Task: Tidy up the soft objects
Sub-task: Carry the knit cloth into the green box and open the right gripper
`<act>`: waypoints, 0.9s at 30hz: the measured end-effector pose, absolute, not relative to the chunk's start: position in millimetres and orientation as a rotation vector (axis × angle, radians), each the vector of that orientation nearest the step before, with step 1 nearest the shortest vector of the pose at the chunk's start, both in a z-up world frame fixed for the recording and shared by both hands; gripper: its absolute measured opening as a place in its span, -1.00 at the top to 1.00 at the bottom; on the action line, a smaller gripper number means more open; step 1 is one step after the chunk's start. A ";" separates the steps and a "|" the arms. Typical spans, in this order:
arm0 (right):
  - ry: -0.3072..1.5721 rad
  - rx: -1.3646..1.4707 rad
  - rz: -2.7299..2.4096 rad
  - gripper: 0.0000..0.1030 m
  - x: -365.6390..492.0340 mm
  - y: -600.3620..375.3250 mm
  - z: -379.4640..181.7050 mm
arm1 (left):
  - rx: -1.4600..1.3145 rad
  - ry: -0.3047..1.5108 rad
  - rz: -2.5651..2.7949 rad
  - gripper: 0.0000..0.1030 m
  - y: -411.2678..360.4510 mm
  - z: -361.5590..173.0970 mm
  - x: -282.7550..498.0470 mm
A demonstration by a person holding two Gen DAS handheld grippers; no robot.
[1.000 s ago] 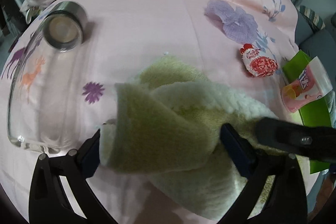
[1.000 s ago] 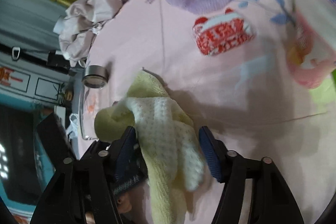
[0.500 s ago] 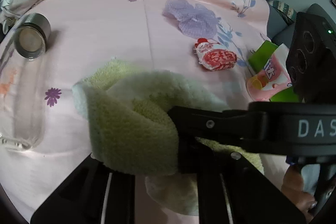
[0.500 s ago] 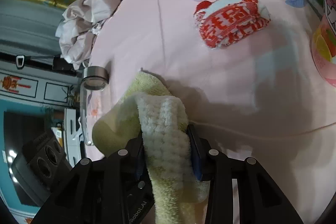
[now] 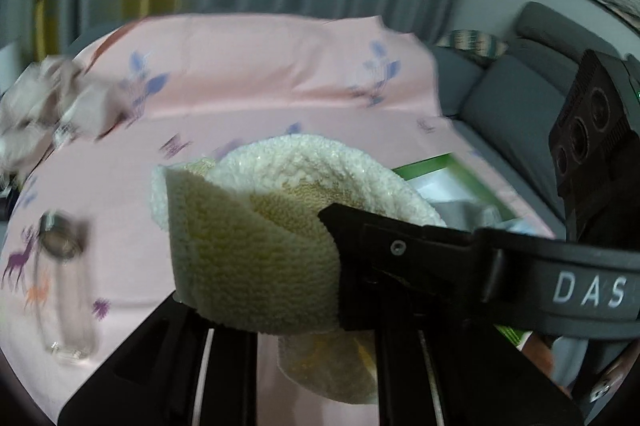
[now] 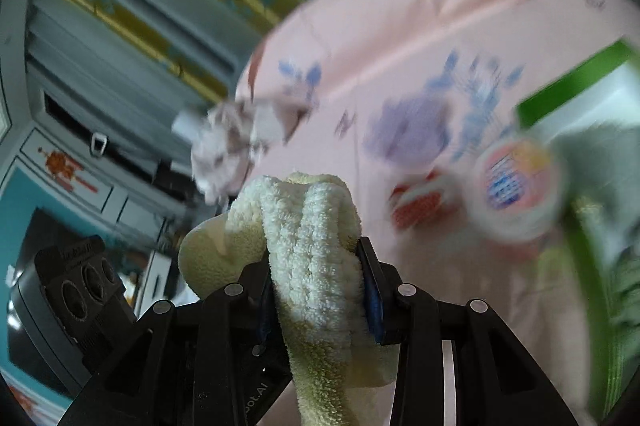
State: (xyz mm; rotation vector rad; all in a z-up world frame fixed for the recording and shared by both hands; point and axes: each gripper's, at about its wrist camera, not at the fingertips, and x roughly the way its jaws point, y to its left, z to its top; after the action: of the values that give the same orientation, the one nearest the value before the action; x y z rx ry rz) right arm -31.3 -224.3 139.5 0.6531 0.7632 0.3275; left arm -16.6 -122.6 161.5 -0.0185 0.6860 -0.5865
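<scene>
A pale yellow fleece cloth (image 5: 256,258) hangs in the air above a pink floral bedsheet (image 5: 248,114), gripped from both ends. The sorting looks barely begun: a crumpled beige garment (image 5: 52,110) lies at ten o'clock, and a red-and-white pouch (image 6: 420,202) and a pink round packet (image 6: 516,186) lie at three o'clock beside a green box (image 6: 568,94). In the left wrist view, the left gripper (image 5: 296,330) is pinched fully together on the cloth's lower fold. In the right wrist view, the right gripper (image 6: 318,300) is clamped on a thick bunched ridge of the cloth, its blue pads (image 6: 370,296) pressing into the pile.
</scene>
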 end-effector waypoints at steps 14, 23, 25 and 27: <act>0.420 0.763 -0.044 0.24 -90.6 -372.1 157.3 | 0.082 0.689 -0.908 0.75 -278.1 171.9 -20.5; 0.503 0.862 -0.227 0.29 -83.4 -413.5 109.8 | 0.146 0.831 -0.869 0.70 -323.8 123.2 -5.3; 0.551 0.892 -0.255 0.29 -81.0 -422.2 97.8 | 0.166 0.860 -0.855 0.70 -327.7 113.3 -2.8; 0.593 0.877 -0.304 0.34 -78.1 -424.8 90.8 | 0.159 0.895 -0.852 0.67 -328.9 102.9 0.3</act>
State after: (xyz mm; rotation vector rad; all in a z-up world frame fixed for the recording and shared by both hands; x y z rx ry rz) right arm -78.1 -424.8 90.8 0.8765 0.5927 -0.3038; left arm 0.3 -328.9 102.9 0.1591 0.8945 -0.8517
